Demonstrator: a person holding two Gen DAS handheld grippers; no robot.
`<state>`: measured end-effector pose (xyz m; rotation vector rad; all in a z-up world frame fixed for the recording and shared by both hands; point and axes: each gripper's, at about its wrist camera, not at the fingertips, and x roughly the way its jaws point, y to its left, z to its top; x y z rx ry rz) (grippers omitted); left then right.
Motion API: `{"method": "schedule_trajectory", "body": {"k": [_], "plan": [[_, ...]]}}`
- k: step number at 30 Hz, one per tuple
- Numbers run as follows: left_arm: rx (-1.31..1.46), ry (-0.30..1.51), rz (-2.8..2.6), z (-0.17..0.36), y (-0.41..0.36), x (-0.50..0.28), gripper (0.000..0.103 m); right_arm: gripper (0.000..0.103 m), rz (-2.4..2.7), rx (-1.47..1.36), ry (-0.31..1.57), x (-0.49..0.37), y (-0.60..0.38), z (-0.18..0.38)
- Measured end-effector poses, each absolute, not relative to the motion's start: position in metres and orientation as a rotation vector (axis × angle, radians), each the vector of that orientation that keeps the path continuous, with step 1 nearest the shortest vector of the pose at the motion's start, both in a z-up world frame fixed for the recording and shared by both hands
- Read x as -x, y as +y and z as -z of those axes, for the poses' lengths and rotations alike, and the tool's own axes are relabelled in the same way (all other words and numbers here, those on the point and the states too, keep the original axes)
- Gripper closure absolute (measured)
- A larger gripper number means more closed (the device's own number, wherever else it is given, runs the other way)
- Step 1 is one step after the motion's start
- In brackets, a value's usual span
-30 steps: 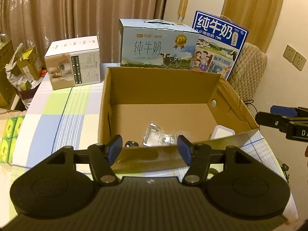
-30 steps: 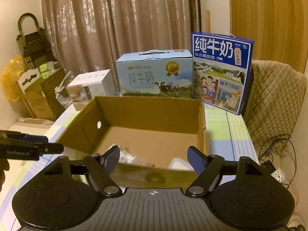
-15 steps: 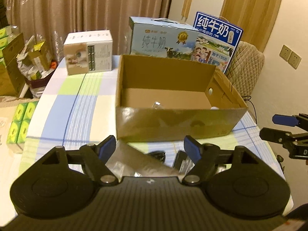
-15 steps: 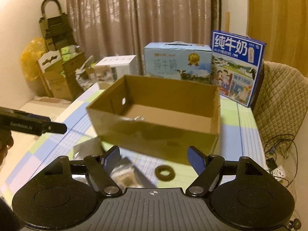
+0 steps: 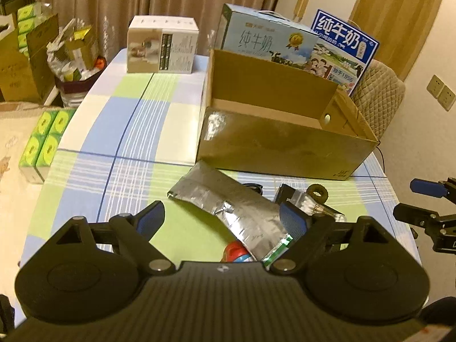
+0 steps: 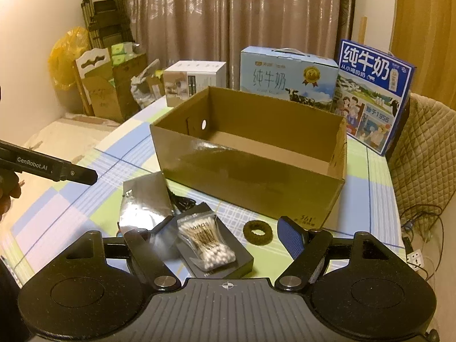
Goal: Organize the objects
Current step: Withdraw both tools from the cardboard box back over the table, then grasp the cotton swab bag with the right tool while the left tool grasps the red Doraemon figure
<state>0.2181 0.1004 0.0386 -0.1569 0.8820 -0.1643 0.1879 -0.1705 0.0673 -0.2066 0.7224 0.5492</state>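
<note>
In the left wrist view, an open brown cardboard box (image 5: pixel 285 142) is seen standing on the desk (image 5: pixel 128 131), which is covered by a checked cloth of blue, green and white. Just in front of the box a crumpled silver foil pouch (image 5: pixel 228 205) lies flat, with a small red and blue item (image 5: pixel 235 252) partly hidden under its near end. A dark ring-shaped hair tie (image 5: pixel 318 193) rests to the right, near the box's front wall. The left claw (image 5: pixel 222 221) is held low above the pouch, its blue-padded fingers spread wide apart and nothing gripped between them. The right claw (image 5: pixel 421 199) is seen at the right edge, its fingers parted. Behind the box stand a light blue milk carton case (image 5: pixel 265 38), a dark blue milk carton case (image 5: pixel 342 45) and a white printed carton (image 5: pixel 162 45).

In the right wrist view, the cardboard box (image 6: pixel 250 171) is seen empty as far as its floor shows. Before it lie the foil pouch (image 6: pixel 145 199), a clear bag of cotton swabs (image 6: pixel 206 242) resting on a flat black box (image 6: pixel 228 259), and the hair tie (image 6: pixel 257 232). The right claw (image 6: pixel 225 239) is held over these items with fingers wide apart, empty. The left claw (image 6: pixel 71 172) enters from the left edge, pointed toward the pouch.
</note>
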Motion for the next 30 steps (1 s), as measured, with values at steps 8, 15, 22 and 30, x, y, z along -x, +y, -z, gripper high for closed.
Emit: {"method": "schedule_trajectory", "body": {"k": [8, 15, 22, 30], "plan": [[0.109, 0.914, 0.202, -0.019, 0.093, -0.216, 0.017, 0.029, -0.56, 0.26, 0.744, -0.189, -0.167, -0.042], [-0.039, 0.92, 0.29, 0.0, 0.073, -0.199, 0.017, 0.029, -0.57, 0.289, 0.777, -0.2, -0.162, -0.016], [-0.075, 0.9, 0.344, 0.029, 0.061, -0.189, 0.018, 0.044, -0.617, 0.353, 0.803, -0.211, -0.144, 0.006], [-0.113, 0.879, 0.368, 0.054, 0.056, -0.198, 0.019, 0.05, -0.677, 0.435, 0.831, -0.23, -0.127, 0.021]]}}
